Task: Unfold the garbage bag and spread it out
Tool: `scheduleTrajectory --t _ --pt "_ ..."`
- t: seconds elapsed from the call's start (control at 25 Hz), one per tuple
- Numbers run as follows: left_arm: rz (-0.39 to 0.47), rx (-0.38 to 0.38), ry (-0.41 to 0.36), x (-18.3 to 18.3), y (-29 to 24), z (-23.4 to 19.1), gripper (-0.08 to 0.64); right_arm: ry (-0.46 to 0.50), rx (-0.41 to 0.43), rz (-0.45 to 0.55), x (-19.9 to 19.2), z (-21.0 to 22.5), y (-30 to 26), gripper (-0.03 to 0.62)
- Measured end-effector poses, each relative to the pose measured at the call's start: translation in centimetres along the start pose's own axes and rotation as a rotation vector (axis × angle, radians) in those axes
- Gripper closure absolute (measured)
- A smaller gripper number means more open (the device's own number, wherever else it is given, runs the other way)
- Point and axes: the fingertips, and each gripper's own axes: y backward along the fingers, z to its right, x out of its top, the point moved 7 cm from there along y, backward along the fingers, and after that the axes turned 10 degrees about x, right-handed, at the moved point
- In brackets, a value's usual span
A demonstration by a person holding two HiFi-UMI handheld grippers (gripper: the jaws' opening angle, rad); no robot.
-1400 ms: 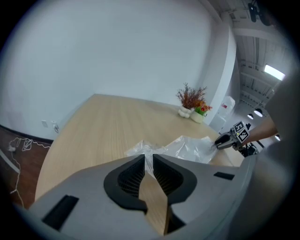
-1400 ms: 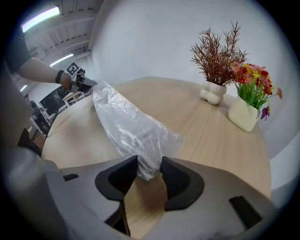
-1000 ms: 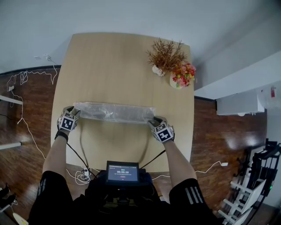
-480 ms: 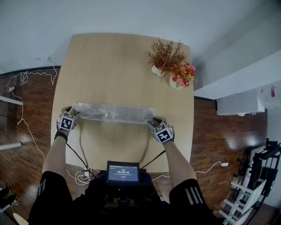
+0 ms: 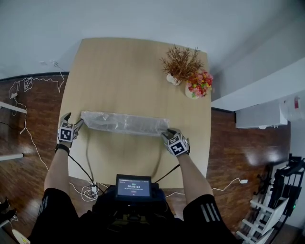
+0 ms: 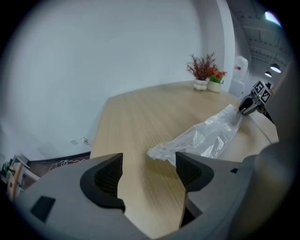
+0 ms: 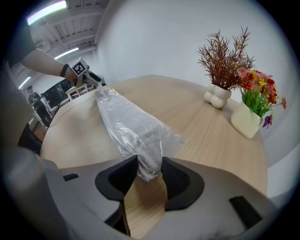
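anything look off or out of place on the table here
Nothing spilled or damaged. The garbage bag lies as a crumpled, folded strip; the left gripper, jaws just opening, is empty beside one end, and the right gripper pinches the other.

Was bright and even, lit by strip lights (image 7: 47,11) up high. Cast only soft shadows on the worktop (image 5: 124,76). Shone white in spots on the garbage bag (image 7: 133,131). Bent and went dark at gripper view edges. Blurred the jaws slightly.
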Motion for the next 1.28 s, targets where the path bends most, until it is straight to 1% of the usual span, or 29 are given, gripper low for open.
scheduleTrajectory --t 0.08,0.16,0.36,0.52,0.64,0.8,0.88,0.96,1.04,1.08,1.2,1.28 --pt "0.038 0.008 -0.006 1.1 0.5 -0.2 0.198 0.001 -0.003 -0.004 0.0 0.0 0.0 0.39" --pt "0.072 -0.001 -0.012 3.1 1.8 0.3 0.198 0.0 -0.006 -0.006 0.0 0.1 0.1 0.39" --pt "0.155 -0.001 -0.059 6.6 3.4 0.1 0.198 0.0 -0.007 -0.009 0.1 0.0 0.0 0.39" --pt "0.171 -0.004 -0.079 8.1 3.3 -0.7 0.199 0.006 -0.009 -0.013 0.1 0.0 0.0 0.39" --pt "0.167 0.018 -0.09 8.4 3.1 -1.5 0.199 0.009 -0.007 -0.014 0.1 0.0 0.0 0.39" --pt "0.175 0.042 -0.07 8.7 2.8 -2.7 0.199 0.012 -0.004 -0.016 0.2 0.0 0.0 0.39" --pt "0.183 0.034 -0.082 8.8 2.5 -2.6 0.201 0.013 -0.004 -0.016 0.2 0.1 0.0 0.39" --pt "0.187 -0.011 -0.109 9.3 2.3 -1.3 0.231 0.013 -0.004 -0.015 0.1 0.1 0.0 0.39" --pt "0.17 -0.088 -0.151 9.7 2.0 0.9 0.259 0.014 -0.005 -0.014 0.1 0.1 0.0 0.39" --pt "0.154 -0.131 -0.184 9.9 1.8 2.3 0.261 0.014 -0.005 -0.014 0.1 0.1 0.0 0.39" --pt "0.096 -0.248 -0.324 9.7 0.6 6.8 0.276 0.013 -0.004 -0.012 0.2 0.0 0.0 0.39" --pt "0.043 -0.291 -0.421 8.9 -0.9 9.2 0.294 0.012 -0.004 -0.009 0.2 0.0 0.1 0.39"
